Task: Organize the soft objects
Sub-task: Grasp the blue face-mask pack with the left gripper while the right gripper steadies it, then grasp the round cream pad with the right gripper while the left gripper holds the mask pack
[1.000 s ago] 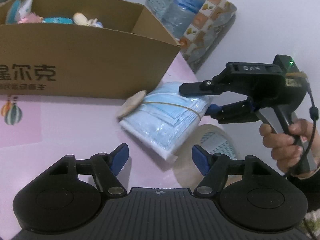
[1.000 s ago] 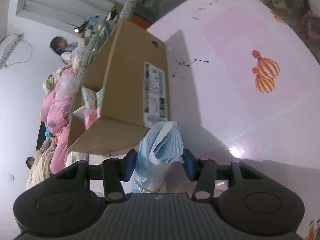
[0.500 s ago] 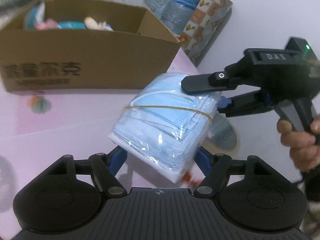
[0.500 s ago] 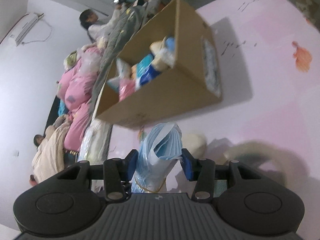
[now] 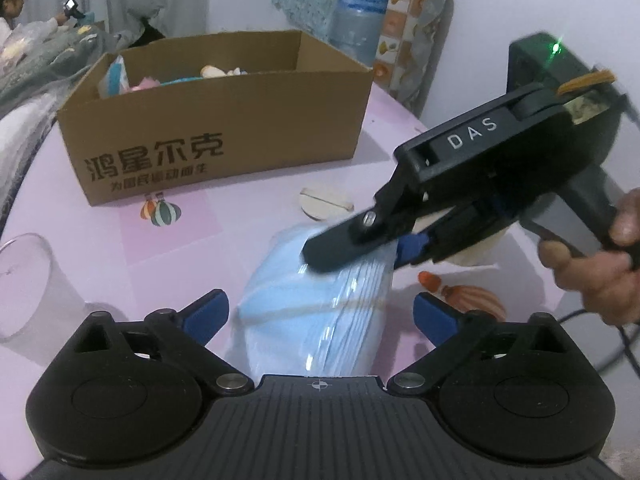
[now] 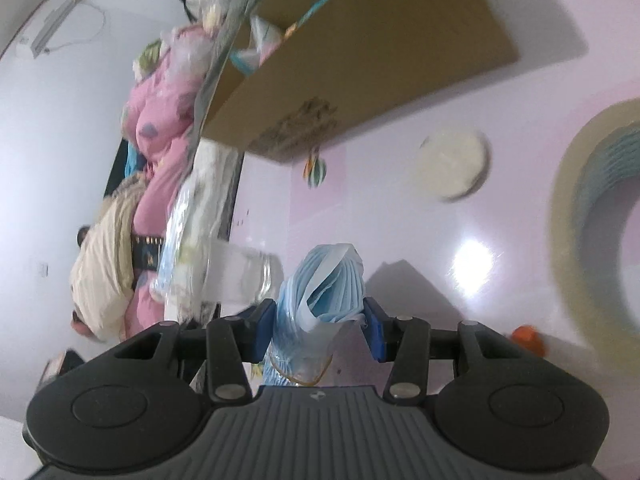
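Note:
A stack of blue face masks (image 5: 320, 312) in a clear bag, bound by a rubber band, hangs above the pink table. My right gripper (image 5: 356, 264) comes in from the right, shut on the far end of the pack; a hand holds its handle. The right wrist view shows the mask pack (image 6: 324, 292) pinched between the right gripper (image 6: 320, 328) pads. My left gripper (image 5: 322, 314) straddles the near end of the pack, its jaws opening, and the pads do not press on the pack. Behind stands the open cardboard box (image 5: 216, 120) with soft items inside.
A round cream pad (image 5: 326, 202) lies on the table before the box. A clear glass (image 5: 28, 280) stands at the left edge. A big tape roll (image 6: 600, 220) lies to the right. A water bottle (image 5: 360, 12) and a person are behind the table.
The right gripper lifted the mask pack off the table and brought it toward the left gripper. The left jaws spread wider around it. The round pad stayed behind on the table.

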A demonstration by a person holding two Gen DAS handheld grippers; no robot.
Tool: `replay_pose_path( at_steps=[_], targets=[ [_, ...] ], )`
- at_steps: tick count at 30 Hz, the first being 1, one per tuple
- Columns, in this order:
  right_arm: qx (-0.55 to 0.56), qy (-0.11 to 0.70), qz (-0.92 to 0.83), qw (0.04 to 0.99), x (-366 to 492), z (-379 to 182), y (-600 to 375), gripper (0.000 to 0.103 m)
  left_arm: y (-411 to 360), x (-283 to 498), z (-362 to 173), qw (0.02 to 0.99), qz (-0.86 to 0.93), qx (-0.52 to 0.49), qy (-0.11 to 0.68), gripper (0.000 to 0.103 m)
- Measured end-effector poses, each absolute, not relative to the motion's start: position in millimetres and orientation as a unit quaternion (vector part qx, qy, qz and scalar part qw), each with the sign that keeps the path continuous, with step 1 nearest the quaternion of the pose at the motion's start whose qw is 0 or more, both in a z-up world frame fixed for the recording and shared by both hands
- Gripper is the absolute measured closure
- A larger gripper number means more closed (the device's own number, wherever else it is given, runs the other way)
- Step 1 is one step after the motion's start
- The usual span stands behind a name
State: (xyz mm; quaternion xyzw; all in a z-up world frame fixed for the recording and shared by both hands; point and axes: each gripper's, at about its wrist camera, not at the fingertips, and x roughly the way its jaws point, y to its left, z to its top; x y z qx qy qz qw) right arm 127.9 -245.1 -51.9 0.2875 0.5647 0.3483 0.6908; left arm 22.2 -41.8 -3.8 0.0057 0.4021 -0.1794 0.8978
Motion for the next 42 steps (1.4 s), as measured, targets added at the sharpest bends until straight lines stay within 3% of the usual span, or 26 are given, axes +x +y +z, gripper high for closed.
replay_pose_path(
  at_steps=[5, 11, 18, 27, 36, 39, 42],
  targets=[
    [0.264, 0.58, 0.358, 0.682, 121.6, -54.4, -229.6, 0.059, -46.8, 36.7, -23.2, 0.888, -0.155, 0.034, 0.432, 0.02],
    [0.21, 0.581, 0.35, 0.705, 122.9, -42.5, -226.2, 0.046, -43.5, 39.9, -27.1, 0.887, -0.154, 0.021, 0.435, 0.023],
    [0.116, 0.523, 0.324, 0.78, 136.6, -1.5, -223.7, 0.036, -29.4, 44.3, -26.3, 0.888, -0.147, -0.009, 0.436, 0.023],
    [-0.107, 0.493, 0.254, 0.825, 158.1, -25.8, -180.3, 0.034, -23.0, 47.9, -27.0, 0.887, -0.161, -0.031, 0.431, 0.024],
    [-0.139, 0.502, 0.247, 0.817, 168.5, -50.6, -174.1, 0.039, -20.5, 46.4, -29.2, 0.889, -0.169, -0.035, 0.424, 0.024],
    [-0.146, 0.496, 0.251, 0.818, 168.0, -49.2, -173.8, 0.053, -19.1, 47.1, -29.9, 0.889, -0.171, -0.038, 0.424, 0.024],
    [-0.145, 0.492, 0.251, 0.821, 165.4, -46.9, -174.7, 0.059, -19.7, 47.2, -30.3, 0.889, -0.171, -0.036, 0.422, 0.024]
  ],
)
